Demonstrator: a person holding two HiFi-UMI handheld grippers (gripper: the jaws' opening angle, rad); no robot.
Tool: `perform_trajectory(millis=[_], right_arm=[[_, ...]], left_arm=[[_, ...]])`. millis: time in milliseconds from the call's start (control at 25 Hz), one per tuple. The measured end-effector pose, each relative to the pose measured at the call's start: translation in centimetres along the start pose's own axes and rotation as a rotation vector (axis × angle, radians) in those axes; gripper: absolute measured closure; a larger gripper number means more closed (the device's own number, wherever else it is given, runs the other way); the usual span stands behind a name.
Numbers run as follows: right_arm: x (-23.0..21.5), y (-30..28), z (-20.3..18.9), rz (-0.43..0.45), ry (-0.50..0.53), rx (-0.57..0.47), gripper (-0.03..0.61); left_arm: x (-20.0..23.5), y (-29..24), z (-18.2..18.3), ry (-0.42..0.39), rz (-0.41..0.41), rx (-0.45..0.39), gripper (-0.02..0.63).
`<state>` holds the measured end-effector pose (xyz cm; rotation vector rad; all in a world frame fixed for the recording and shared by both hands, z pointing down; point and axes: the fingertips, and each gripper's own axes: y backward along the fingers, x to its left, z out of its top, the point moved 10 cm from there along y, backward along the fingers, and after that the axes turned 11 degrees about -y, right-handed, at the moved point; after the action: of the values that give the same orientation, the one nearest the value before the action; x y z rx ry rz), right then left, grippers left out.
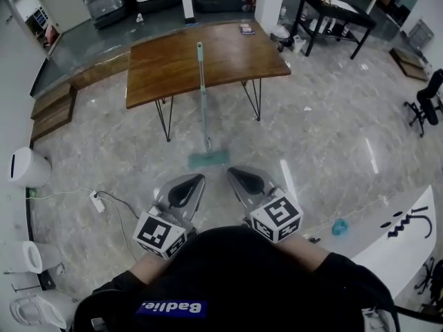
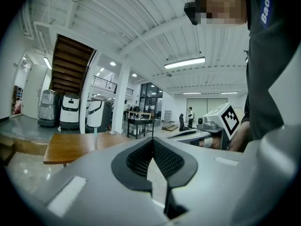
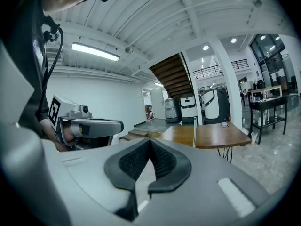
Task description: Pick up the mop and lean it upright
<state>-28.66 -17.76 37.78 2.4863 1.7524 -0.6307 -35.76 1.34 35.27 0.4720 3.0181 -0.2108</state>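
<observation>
The mop stands tilted, its green handle [image 1: 202, 92] resting against the front edge of the wooden table [image 1: 228, 57] and its teal head [image 1: 208, 159] flat on the marble floor. Both grippers are held close to the person's body, short of the mop head and not touching it. My left gripper [image 1: 196, 179] is shut with nothing in it, its pads meeting [image 2: 153, 141]. My right gripper [image 1: 233, 171] is also shut and empty [image 3: 149, 140]. The mop handle [image 2: 95, 139] [image 3: 194, 133] shows small and far off in both gripper views, against the table [image 2: 70, 147] [image 3: 214, 134].
A power strip [image 1: 97, 200] with its cable lies on the floor at the left, near white bins [image 1: 29, 167]. Wooden steps [image 1: 52, 109] rise at the far left. A black table [image 1: 336, 12] and an office chair [image 1: 426, 102] stand at the right; a white counter [image 1: 408, 237] is at the near right.
</observation>
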Motion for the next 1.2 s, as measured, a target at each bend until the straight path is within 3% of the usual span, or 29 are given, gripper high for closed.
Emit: perform_trajectory(millis=[520, 1200], right_arm=[[2.5, -0.4, -0.7, 0.001, 0.000, -0.008, 0.575], [3.6, -1.8, -0.9, 0.011, -0.003, -0.004, 0.575]], left_arm=[[0.0, 1.9, -0.2, -0.017, -0.051, -0.017, 0.594], [1.0, 3.5, -0.6, -0.024, -0.037, -0.013, 0.594]])
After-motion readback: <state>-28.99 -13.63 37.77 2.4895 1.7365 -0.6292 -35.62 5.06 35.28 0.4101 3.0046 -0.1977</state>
